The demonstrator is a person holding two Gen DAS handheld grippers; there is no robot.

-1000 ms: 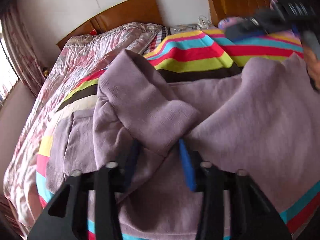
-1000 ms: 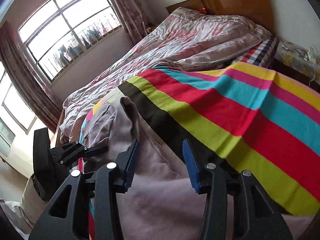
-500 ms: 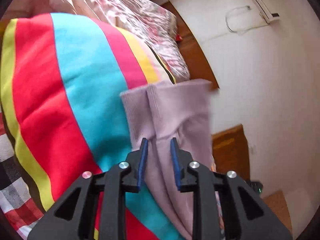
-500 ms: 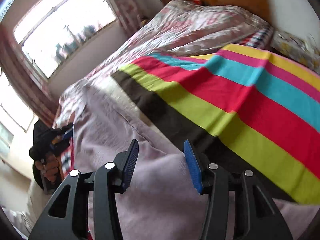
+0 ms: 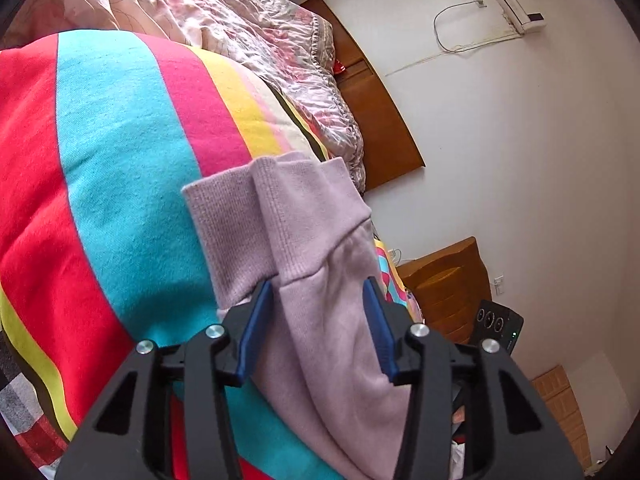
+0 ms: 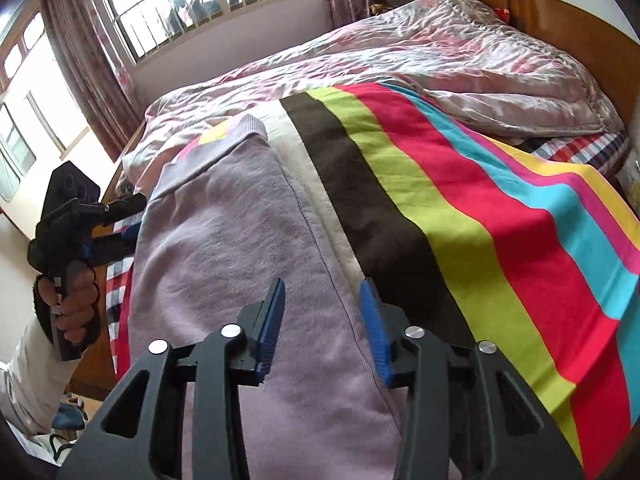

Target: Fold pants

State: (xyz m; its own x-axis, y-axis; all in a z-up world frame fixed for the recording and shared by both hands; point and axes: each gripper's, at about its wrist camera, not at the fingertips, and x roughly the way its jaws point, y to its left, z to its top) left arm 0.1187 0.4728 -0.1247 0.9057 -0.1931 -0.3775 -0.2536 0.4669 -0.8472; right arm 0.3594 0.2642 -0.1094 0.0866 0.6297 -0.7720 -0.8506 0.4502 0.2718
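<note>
One lengthwise fold of the lilac knit pants [image 6: 224, 248] lay on the striped blanket [image 6: 500, 220]; cross-folds remained. Left gripper [image 5: 318, 320] had just been opening, cuff between jaws, unpinched; right gripper [image 6: 322, 322] had just been closing, astride the near seam, unclamped.

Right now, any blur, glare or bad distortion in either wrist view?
Left wrist: sharp, even daylight, strong fisheye bend on the wall; pants crisp. Right wrist: sharp too, but the window is blown out, so the left gripper beside it reads as a dark shape; dark vignette in the corners of both.
</note>
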